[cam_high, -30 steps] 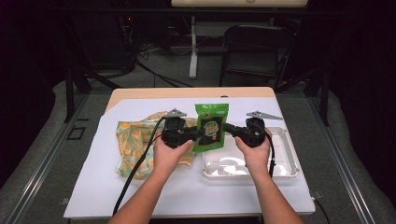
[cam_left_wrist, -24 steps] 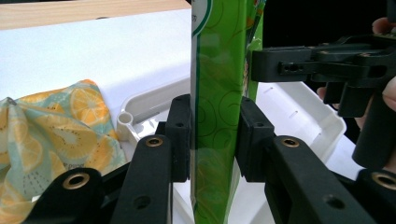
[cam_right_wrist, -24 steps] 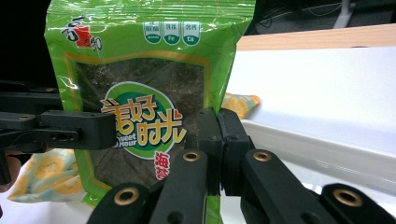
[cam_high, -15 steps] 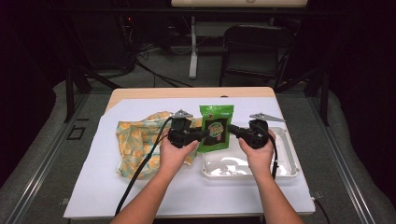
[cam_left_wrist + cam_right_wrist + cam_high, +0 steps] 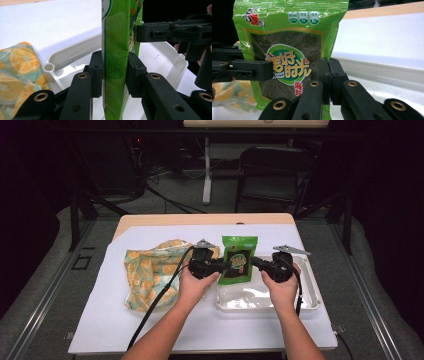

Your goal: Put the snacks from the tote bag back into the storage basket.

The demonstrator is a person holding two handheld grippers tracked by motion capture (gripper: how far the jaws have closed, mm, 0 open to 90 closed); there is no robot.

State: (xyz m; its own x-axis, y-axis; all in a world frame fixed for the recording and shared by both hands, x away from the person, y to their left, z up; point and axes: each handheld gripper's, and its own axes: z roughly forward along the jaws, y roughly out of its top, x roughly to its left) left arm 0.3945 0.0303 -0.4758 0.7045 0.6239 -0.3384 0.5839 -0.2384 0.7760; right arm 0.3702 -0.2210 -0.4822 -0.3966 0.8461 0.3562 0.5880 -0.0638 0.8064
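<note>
A green snack pouch [image 5: 239,260] hangs upright above the left end of a white tray [image 5: 311,292]. My left gripper [image 5: 226,266] is shut on its left side; in the left gripper view the pouch [image 5: 116,50] stands edge-on and both pads [image 5: 96,72] press on it. My right gripper [image 5: 253,262] is shut on the pouch's right edge. In the right gripper view its jaws [image 5: 329,75] pinch the edge of the pouch [image 5: 292,45], with the pouch's printed front in sight. The left gripper's jaw [image 5: 249,68] crosses the pouch from the left.
An orange-patterned cloth bag [image 5: 150,270] lies on the white sheet [image 5: 165,325] left of the tray. The tray's rim [image 5: 70,53] and glossy inside sit just below the pouch. A black chair [image 5: 275,175] and cables stand on the floor beyond the table.
The pouch and both grippers have shifted a little to the right and slightly lower, over the tray's left end. Both grips look unchanged.
</note>
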